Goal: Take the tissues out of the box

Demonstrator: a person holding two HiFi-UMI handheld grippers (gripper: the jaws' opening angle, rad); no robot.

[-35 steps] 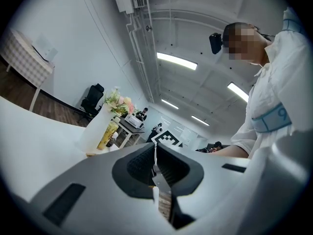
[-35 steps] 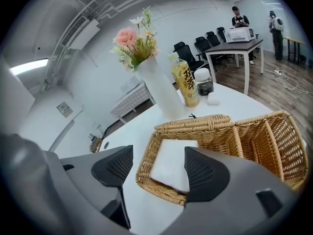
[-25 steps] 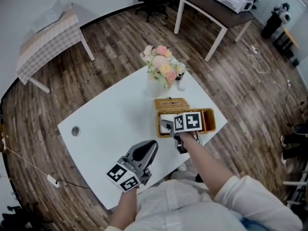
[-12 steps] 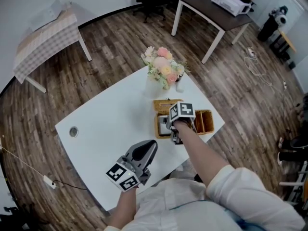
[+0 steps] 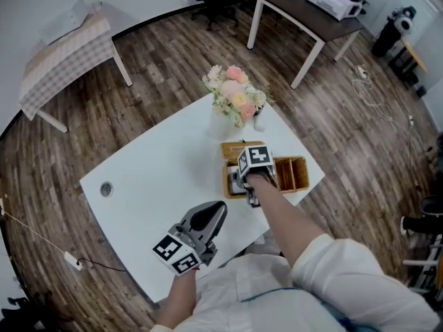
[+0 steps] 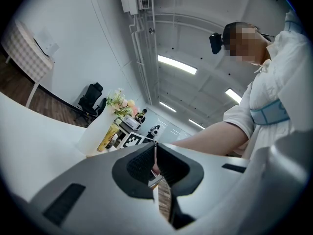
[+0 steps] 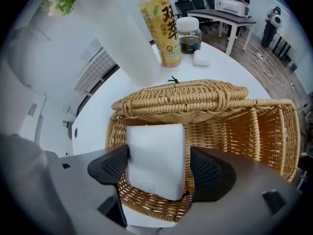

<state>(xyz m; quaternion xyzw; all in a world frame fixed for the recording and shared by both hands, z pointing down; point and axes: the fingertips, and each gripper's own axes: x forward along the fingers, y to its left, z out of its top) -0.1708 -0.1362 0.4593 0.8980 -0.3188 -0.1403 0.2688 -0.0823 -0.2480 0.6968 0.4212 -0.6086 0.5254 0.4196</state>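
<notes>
While its ribbed black jaws have just been opening, the right gripper [image 7: 159,170] straddles, unclamped, a soft white rectangular tissue pack [image 7: 154,146] standing upright inside the open woven tan wicker box [image 7: 271,131]. The smooth grey left gripper [image 6: 155,156] is well apart from that box, jaws together, empty.

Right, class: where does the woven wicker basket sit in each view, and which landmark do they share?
Head view: woven wicker basket, just right of centre.
Left gripper view: not made out.
Right gripper view: fills the lower middle.
Shared landmark: white vase of pastel flowers.
</notes>
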